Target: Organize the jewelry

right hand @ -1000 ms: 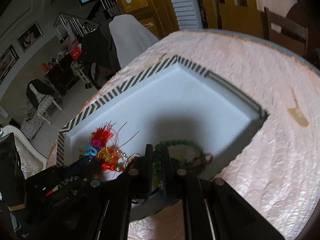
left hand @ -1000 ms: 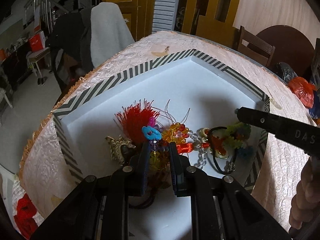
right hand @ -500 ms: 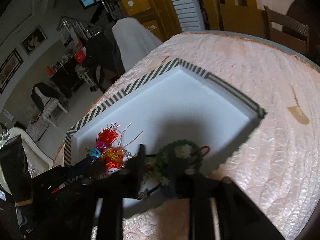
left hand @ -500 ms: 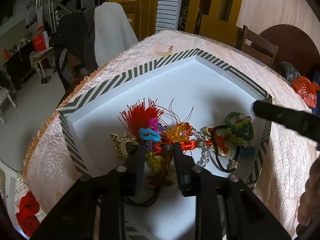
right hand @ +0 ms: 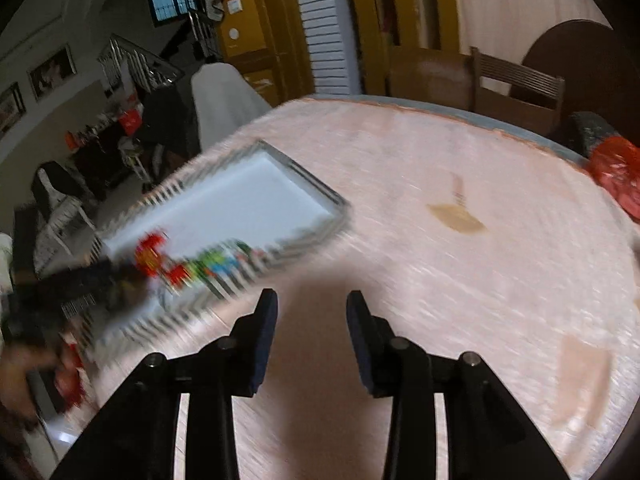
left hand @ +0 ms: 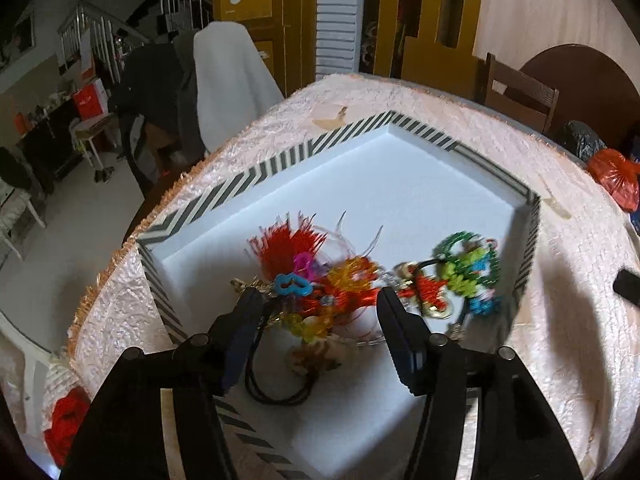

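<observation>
A domestic room with yellow wooden doors, a louvred white panel and a staircase surrounds a round counter covered with a pale pink textured cloth. A white foam tray with a black-and-white striped rim lies on the counter.

The jewelry pile lies in the near part of the tray. It contains a red tassel, orange and yellow translucent beads, a blue bead piece and a black cord loop. A green beaded bracelet lies at the right end of the pile, just beside the tray's right rim; it is blurred.

The left gripper is positioned over the near part of the pile. Its jaws have just been opening and stand spread. Beads lie between them, but the pads do not press on anything.

The right gripper is over bare cloth, to the right of the tray. Its jaws have just been opening and stand apart with nothing between them. The right wrist view is motion-blurred; the tray appears at its left.
</observation>
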Demonstrator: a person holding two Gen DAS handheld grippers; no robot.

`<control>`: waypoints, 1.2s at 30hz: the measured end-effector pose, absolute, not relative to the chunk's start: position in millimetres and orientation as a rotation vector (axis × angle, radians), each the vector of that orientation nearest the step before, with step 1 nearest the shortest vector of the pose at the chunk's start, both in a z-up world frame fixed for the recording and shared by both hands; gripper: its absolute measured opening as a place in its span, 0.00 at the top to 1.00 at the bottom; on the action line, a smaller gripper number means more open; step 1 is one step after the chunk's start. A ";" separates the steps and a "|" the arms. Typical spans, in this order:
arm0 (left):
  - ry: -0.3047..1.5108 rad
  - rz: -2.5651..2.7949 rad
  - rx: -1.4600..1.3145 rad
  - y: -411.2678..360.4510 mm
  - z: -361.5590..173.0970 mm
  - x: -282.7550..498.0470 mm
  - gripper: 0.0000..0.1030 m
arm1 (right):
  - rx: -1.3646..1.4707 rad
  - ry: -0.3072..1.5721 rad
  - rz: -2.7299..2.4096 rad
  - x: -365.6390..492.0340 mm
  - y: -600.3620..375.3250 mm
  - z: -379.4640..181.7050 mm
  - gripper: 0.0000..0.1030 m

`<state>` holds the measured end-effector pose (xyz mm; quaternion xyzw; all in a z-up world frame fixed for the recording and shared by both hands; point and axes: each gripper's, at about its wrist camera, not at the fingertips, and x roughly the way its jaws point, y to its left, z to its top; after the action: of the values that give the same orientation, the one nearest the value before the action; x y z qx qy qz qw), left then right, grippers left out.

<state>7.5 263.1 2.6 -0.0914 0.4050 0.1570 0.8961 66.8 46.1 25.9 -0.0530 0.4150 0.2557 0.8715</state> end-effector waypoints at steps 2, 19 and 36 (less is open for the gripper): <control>0.814 0.328 -0.186 255.0 10.5 5.9 0.34 | -0.145 0.878 0.477 62.1 25.0 22.6 0.63; 0.819 -0.023 -0.106 77.1 27.1 36.8 0.33 | -0.032 0.936 0.115 21.1 -137.6 -6.4 0.53; 0.711 0.275 -0.073 189.1 89.6 -60.1 0.10 | -0.125 0.785 0.452 -13.2 26.6 75.7 0.27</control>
<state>-60.1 189.0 89.6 -0.0355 0.3471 0.1342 0.9275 -13.2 26.6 75.7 -0.0601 0.3788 0.2183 0.8973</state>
